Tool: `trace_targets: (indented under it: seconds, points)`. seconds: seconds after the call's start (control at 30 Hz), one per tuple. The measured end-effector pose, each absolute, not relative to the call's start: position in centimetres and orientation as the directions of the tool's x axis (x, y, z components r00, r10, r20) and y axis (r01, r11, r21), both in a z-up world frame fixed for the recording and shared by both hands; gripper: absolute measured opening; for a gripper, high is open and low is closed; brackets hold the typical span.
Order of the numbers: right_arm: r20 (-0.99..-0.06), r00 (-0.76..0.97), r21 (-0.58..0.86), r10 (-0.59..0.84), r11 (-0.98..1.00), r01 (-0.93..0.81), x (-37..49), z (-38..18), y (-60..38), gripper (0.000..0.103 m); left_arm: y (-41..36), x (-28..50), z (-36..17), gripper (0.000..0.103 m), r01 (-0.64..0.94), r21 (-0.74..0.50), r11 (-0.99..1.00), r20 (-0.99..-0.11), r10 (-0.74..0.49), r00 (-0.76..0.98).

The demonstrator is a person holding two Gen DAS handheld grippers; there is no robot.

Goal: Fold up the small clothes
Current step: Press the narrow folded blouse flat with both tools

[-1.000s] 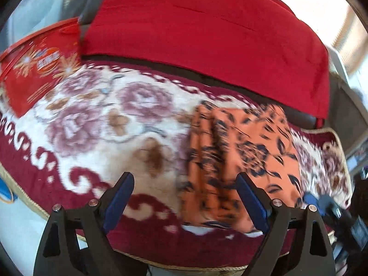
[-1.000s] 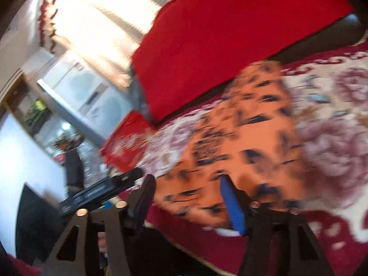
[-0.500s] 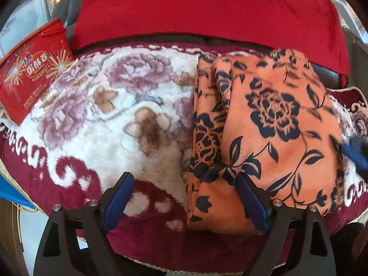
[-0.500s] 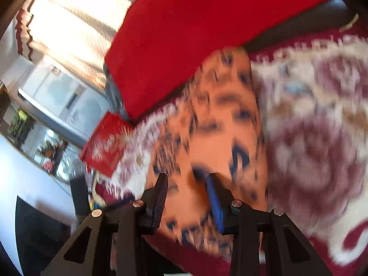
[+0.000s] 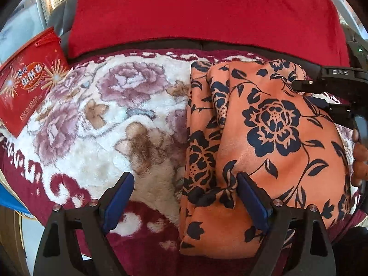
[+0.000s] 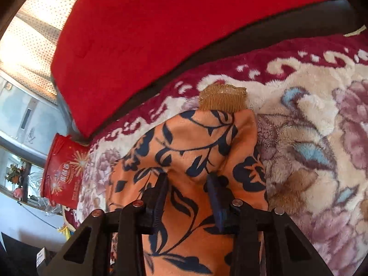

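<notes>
An orange garment with dark blue flowers (image 5: 264,142) lies folded lengthwise on a plush floral blanket (image 5: 110,119). My left gripper (image 5: 184,197) is open and low over the garment's near left edge, its right finger (image 5: 251,202) resting on the cloth. My right gripper (image 6: 187,188) has its jaws partly closed and pinches a raised fold of the same garment (image 6: 197,151) near its far end. It also shows in the left wrist view (image 5: 322,92) at the garment's far right edge. A tan ribbed cuff (image 6: 222,97) sticks out beyond the garment.
A red blanket (image 5: 202,11) drapes the dark sofa back behind. A red printed bag (image 5: 27,85) stands at the blanket's left end, also in the right wrist view (image 6: 62,172). A window with curtains (image 6: 30,41) is at the left.
My right gripper moved onto the garment's far end and narrowed from open onto a fold of it. My left gripper came closer and lower over the near edge, staying open.
</notes>
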State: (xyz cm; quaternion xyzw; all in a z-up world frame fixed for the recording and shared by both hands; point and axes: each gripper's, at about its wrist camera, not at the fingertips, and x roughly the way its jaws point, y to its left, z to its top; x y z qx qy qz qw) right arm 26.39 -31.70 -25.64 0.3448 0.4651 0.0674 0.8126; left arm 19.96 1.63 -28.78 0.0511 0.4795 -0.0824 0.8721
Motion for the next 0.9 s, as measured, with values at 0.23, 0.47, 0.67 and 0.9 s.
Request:
trace_targets:
  seconds: [0.23,0.47,0.67,0.9]
  points:
    - [-0.613,0.659,0.598,0.436,0.801,0.026,16.8,-19.9,-31.2,0.041,0.8,18.4,-27.6,0.091,0.197,0.072,0.978,-0.812,-0.057,0.580]
    - [-0.691,0.597,0.512,0.408,0.859,0.006,12.1,-22.2,-28.6,0.041,0.6,17.2,-27.6,0.091,0.190,0.086,0.978,-0.798,-0.047,0.600]
    - [-0.682,0.595,0.555,0.426,0.831,0.042,12.3,-22.7,-29.0,0.041,0.8,16.2,-25.9,0.091,0.198,0.099,0.975,-0.767,-0.052,0.639]
    - [-0.621,0.674,0.543,0.401,0.840,0.002,10.2,-18.4,-29.2,0.041,0.9,13.6,-20.9,0.091,0.201,0.115,0.973,-0.666,-0.075,0.742]
